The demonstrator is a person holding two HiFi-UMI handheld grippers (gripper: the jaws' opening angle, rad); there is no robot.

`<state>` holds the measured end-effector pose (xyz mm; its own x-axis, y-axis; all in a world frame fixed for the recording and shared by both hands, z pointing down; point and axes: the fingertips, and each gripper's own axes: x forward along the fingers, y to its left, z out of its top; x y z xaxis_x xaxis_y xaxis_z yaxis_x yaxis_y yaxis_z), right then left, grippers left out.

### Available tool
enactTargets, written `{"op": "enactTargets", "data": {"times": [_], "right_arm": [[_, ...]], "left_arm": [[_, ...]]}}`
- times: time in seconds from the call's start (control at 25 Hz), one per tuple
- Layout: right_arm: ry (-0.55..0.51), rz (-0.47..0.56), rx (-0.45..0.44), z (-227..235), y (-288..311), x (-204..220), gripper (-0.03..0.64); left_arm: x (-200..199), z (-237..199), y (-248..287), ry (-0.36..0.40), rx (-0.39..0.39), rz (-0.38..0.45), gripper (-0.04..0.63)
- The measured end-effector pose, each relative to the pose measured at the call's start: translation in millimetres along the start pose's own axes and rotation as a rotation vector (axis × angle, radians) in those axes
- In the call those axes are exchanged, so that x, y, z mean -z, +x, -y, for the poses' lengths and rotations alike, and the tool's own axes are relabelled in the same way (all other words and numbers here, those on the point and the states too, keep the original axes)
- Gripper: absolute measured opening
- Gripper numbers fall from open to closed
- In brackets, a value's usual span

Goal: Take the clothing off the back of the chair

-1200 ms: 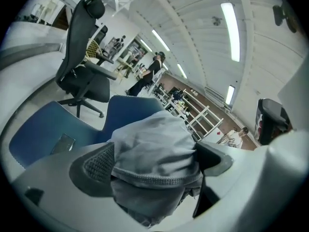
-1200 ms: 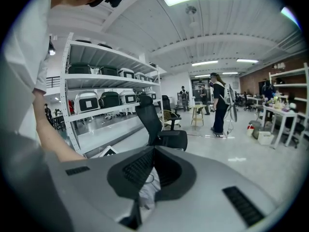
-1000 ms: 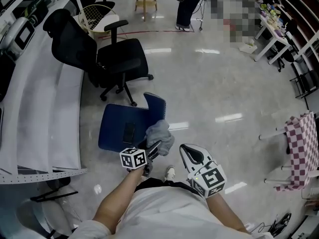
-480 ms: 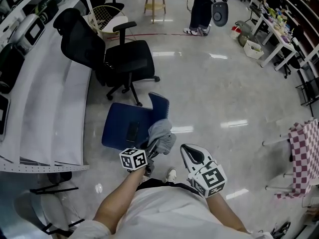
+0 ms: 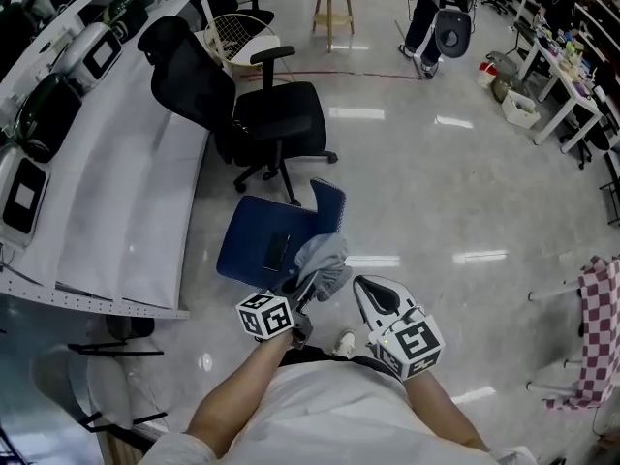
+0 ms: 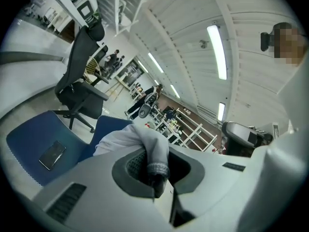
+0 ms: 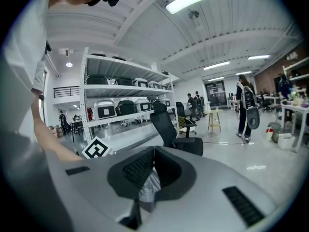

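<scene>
A grey piece of clothing [image 5: 325, 260] hangs over the back of a blue chair [image 5: 254, 232] just ahead of me. My left gripper [image 5: 308, 287] has just closed on the clothing's near edge. In the left gripper view the cloth [image 6: 130, 139] runs down between the dark pads and is pinched where they meet [image 6: 157, 180]. My right gripper [image 5: 366, 289] hovers just right of the clothing with its jaws together and nothing in them. Grey cloth [image 7: 150, 187] shows beyond its tips [image 7: 140, 202].
A dark phone [image 5: 277, 251] lies on the blue seat. A black office chair [image 5: 262, 114] stands beyond it, and a long white table [image 5: 126, 201] runs along the left. A person [image 5: 431, 13] stands far off on the glossy floor. A checked cloth [image 5: 601, 327] hangs at the right.
The left gripper's jaws have closed on the clothing's edge and risen a little with it. The right gripper has stayed where it was.
</scene>
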<state>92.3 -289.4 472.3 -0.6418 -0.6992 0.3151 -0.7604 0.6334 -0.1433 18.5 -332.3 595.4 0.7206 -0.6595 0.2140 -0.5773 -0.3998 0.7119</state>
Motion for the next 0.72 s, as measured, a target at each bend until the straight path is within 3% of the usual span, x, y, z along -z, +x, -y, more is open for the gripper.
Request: {"op": "enactTargets", "data": {"times": [0.4, 0.72], "right_arm": [[-0.003, -0.014, -0.128, -13, -9, 16, 0.017], [0.025, -0.014, -0.215, -32, 9, 23, 0.017]], "left_arm": [[-8, 31, -31, -0.010, -0.065, 0.143, 0.038], [-21, 66, -55, 0.000, -0.054, 0.221, 0.038]]}}
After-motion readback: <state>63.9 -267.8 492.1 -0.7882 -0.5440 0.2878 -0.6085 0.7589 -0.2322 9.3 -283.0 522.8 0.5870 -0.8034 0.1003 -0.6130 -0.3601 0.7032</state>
